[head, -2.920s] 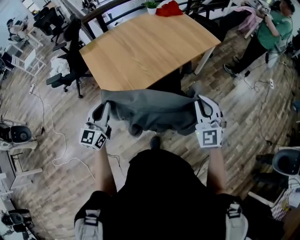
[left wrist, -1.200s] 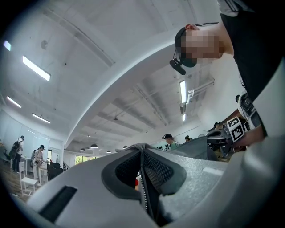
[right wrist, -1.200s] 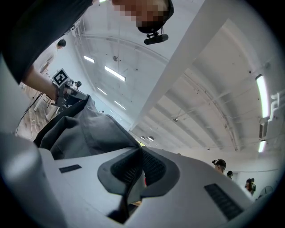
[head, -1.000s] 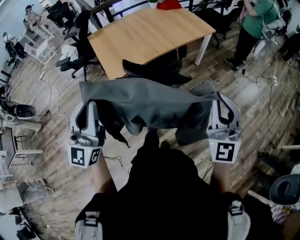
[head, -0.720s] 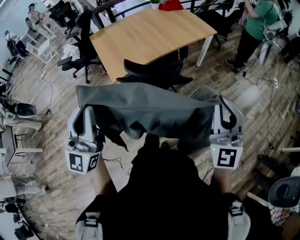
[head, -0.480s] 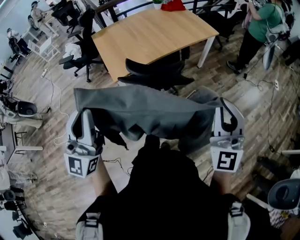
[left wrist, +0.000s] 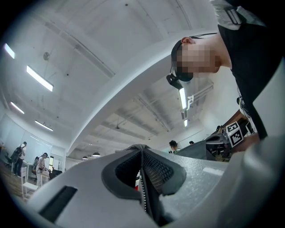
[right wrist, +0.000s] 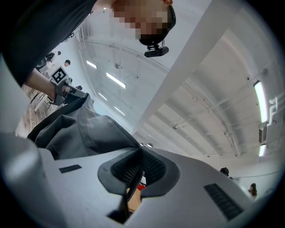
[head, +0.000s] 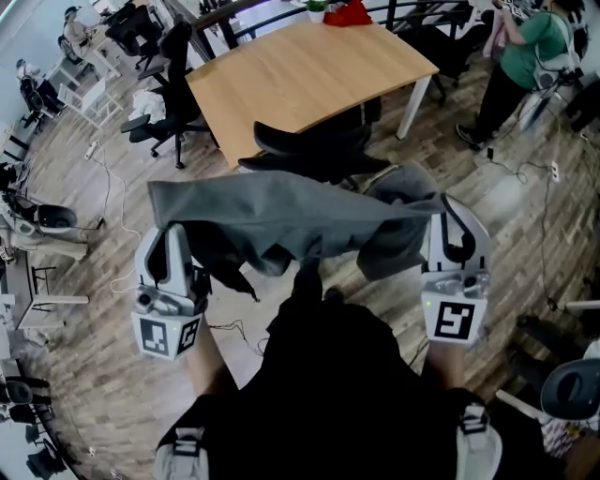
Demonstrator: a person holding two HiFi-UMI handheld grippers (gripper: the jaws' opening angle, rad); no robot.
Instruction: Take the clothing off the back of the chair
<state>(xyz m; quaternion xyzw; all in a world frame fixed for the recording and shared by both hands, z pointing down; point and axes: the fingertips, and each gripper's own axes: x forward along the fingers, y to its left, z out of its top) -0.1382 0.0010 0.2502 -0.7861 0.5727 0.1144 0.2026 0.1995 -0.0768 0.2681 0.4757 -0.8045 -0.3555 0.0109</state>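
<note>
A grey garment (head: 291,211) hangs stretched between my two grippers, clear of the black chair (head: 314,145) that stands just beyond it at the wooden table (head: 309,66). My left gripper (head: 174,234) is shut on the garment's left end, and a dark fold droops beside it. My right gripper (head: 450,214) is shut on the right end, where the cloth bunches. In the left gripper view the jaws (left wrist: 142,151) pinch a thin edge of cloth. The right gripper view shows the garment (right wrist: 84,129) running off to the left from the shut jaws (right wrist: 139,153).
A red cloth (head: 349,13) lies at the table's far edge. Black office chairs (head: 159,84) stand at the left, with cables (head: 103,234) on the wood floor. A person in green (head: 534,47) stands at the top right. Equipment (head: 567,384) sits at the lower right.
The garment has come off the chair back and towards me, lifted between both grippers. The chair's back now shows bare beyond the cloth. Both grips are unchanged.
</note>
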